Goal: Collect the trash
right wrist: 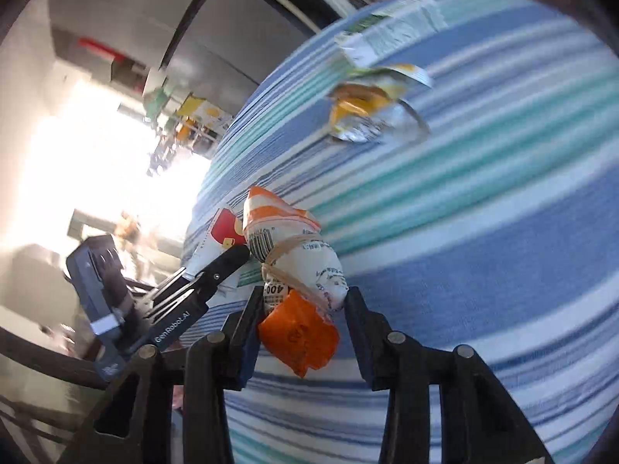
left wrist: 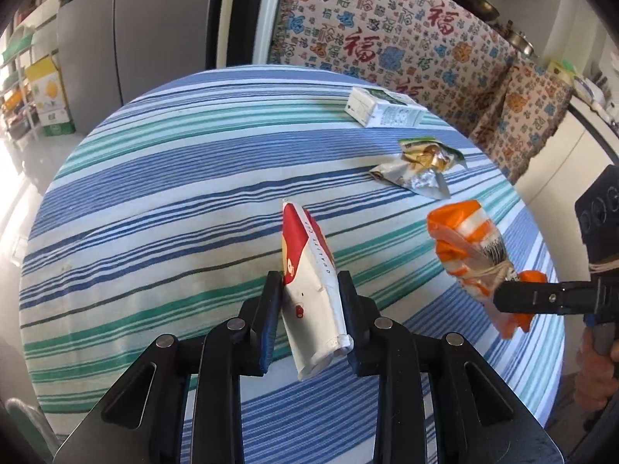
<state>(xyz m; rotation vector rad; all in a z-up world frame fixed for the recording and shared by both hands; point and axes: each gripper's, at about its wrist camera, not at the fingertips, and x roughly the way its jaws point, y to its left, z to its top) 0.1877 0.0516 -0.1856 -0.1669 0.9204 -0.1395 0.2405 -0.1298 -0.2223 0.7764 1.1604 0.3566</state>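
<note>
Left gripper (left wrist: 309,290) pinches flattened red-white paper cup (left wrist: 313,282), glossy, creased. Right gripper (right wrist: 300,309) clamps crumpled orange-white plastic bag (right wrist: 294,270), rubber-banded. Both above striped woven tablecloth (left wrist: 154,193); foil wrapper (left wrist: 418,166) and milk carton (left wrist: 381,110) lie beyond.

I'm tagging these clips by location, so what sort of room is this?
Most likely a home kitchen or dining area: a round table under a striped cloth, a tall grey fridge behind it, and pans sitting on a counter draped with patterned fabric.
</note>
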